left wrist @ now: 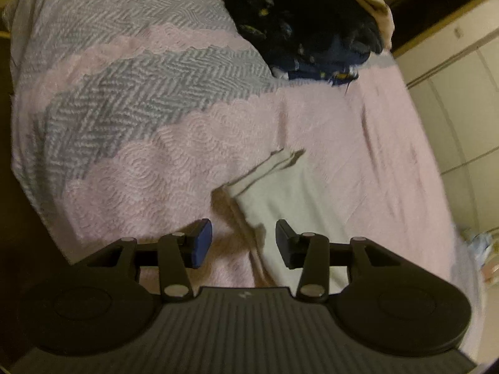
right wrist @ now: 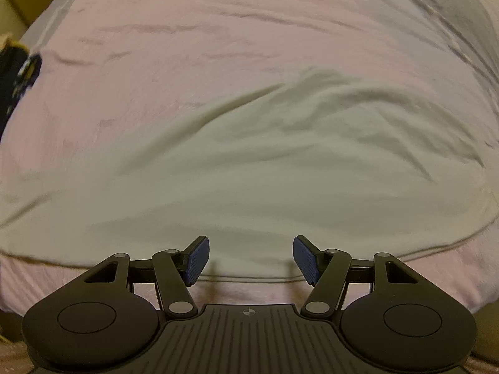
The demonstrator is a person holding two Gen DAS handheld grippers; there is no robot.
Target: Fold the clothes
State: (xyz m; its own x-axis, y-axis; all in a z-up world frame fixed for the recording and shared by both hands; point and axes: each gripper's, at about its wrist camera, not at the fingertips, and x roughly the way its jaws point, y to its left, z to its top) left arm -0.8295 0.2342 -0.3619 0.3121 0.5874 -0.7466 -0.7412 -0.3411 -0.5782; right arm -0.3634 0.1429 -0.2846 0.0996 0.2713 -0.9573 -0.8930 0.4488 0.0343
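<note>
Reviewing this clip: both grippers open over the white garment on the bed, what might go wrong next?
1. The right hand-held gripper hovers at the white garment's hem; closing there may also pinch the pink bedspread.
2. The garment's rumpled wrinkles could get folded in.
3. The left hand-held gripper straddles layered edges and may catch only one.

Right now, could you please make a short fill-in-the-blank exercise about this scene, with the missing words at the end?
1. The white cloth lies on a bed cover whose plain part is ____ in colour.
2. Both the left tool and the right tool have their jaws ____.
3. The pads on the right tool are ____ in colour.
4. The pile of clothes at the far side of the bed is ____ in colour.

Missing words: pink; open; blue; dark
</note>
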